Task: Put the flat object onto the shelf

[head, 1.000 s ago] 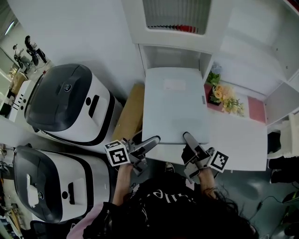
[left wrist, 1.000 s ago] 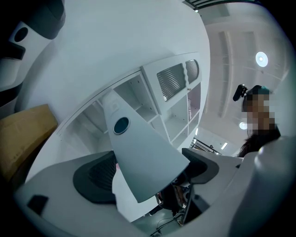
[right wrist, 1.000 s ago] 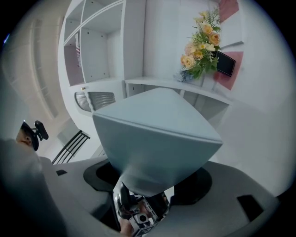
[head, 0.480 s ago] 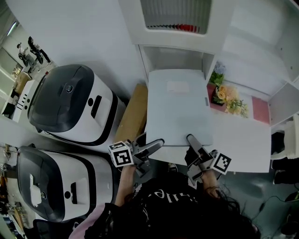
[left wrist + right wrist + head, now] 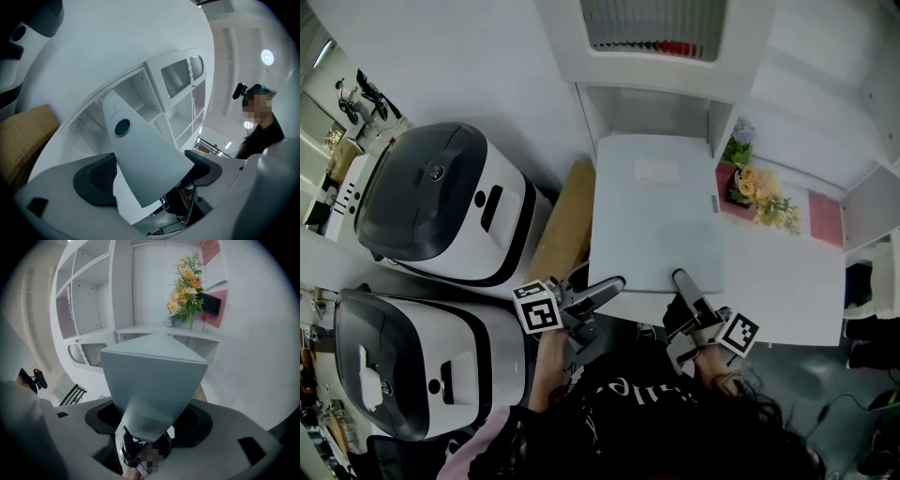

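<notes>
A person lines up a pale grey file box (image 5: 656,220) with the white shelf (image 5: 647,80), holding it level by its near edge with its far edge at the mouth of the shelf's low open compartment. Over the past second the file box has barely travelled. It has drifted slightly to the right and has not gone visibly deeper into the shelf, which suggests the carry is over and the aiming has begun. The push inside appears still to come.

The left hand-held gripper (image 5: 605,286) is clamped on the corner of the file box farthest from the shelf on the left, its jaws closed on the thin edge. The right hand-held gripper (image 5: 682,281) grips the matching corner on the right in the same way, both pads pressed against the file box. Neither touches anything else.

A spray of flowers (image 5: 759,192) stands just right of the shelf opening, close to the file box's right side. A sheet of cardboard (image 5: 562,225) leans to the left of the shelf, and two white-and-black machines (image 5: 445,202) sit farther left.
</notes>
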The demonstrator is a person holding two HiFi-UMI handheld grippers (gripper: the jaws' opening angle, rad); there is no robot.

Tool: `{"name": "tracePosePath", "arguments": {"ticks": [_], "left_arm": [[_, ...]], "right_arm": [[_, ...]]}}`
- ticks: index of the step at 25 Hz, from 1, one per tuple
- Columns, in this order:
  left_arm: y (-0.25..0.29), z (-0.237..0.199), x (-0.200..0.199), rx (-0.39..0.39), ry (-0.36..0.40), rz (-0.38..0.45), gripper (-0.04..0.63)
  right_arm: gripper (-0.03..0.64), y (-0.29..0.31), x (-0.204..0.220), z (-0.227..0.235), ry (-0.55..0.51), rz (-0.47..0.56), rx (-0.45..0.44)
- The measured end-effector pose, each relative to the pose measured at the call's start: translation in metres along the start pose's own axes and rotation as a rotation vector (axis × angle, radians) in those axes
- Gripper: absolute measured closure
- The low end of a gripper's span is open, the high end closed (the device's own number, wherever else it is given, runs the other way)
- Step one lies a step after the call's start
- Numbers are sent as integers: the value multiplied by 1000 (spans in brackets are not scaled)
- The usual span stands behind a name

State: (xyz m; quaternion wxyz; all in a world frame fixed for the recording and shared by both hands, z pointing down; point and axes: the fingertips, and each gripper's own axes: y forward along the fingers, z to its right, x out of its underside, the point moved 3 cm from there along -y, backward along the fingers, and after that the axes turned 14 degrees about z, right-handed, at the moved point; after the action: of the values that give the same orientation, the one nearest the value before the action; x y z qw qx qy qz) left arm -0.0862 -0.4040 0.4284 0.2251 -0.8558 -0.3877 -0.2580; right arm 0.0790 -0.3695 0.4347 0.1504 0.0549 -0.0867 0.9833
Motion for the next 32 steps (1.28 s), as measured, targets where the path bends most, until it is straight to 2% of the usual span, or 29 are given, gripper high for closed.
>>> {"name": "tracePosePath", "arguments": {"ticks": [6,15,21,23,26,28,32], "left_arm": [[3,-8,-16,8,13,35,153],[25,-33,-30,17,-7,68,153],[40,-53,-50,-33,44,124,154],[44,-61,-58,-58,135,143,155],[50,-66,-74,-68,378,170,155],[57,-65,-78,-61,510,136,155],[73,-65,-76,-54,664,10,155]], "right_arm": [[307,10,5,7,11,-16,24],[307,42,-7,15,-42,-60,49],[307,70,-16,26,-74,-74,82],[307,80,-18,31,-75,-80,96],[307,95,-22,37,-53,-72,107],[307,106,-28,38,-41,-63,104],[307,128,-42,45,-47,-57,94]]}}
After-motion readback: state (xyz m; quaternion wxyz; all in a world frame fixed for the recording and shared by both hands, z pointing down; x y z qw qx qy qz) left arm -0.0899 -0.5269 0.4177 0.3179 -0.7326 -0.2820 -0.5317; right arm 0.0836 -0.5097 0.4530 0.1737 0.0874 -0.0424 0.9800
